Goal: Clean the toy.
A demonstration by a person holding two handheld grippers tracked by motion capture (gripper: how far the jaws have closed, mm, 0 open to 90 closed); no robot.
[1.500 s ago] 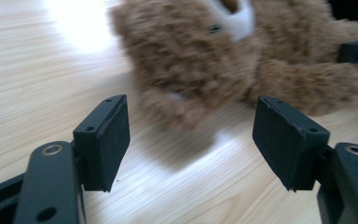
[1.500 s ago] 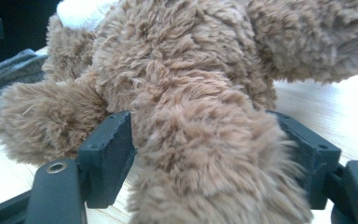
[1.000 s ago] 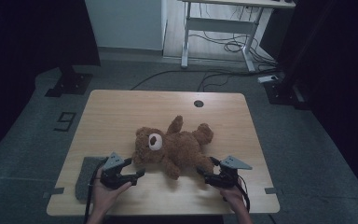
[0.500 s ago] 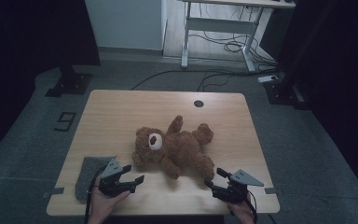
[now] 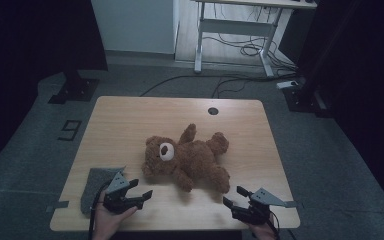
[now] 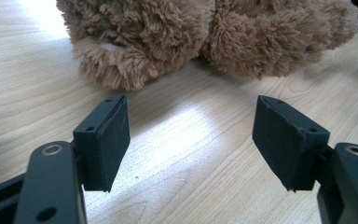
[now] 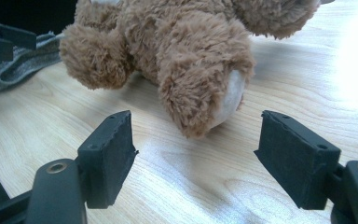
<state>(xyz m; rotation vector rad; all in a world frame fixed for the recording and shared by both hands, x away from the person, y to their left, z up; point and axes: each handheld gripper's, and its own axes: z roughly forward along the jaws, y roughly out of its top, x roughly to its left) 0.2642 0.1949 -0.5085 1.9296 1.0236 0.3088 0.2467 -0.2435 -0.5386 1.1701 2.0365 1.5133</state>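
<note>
Teddy bear [image 5: 187,160] lies on back mid-desk [image 5: 130,120], head left, feet right. Grey cloth [image 5: 92,187] at near left corner. My left gripper [image 5: 141,189] near bear's head, jaws apart, empty. My right gripper [image 5: 234,196] just short of near foot, jaws apart, empty. Step, as I judge: approach before grasp. Next: advance both, close on plush limb, squeeze deep into soft pile.

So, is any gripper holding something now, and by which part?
Nothing is held. The left gripper and right gripper are open on the wooden table, apart from the brown plush teddy bear.
</note>
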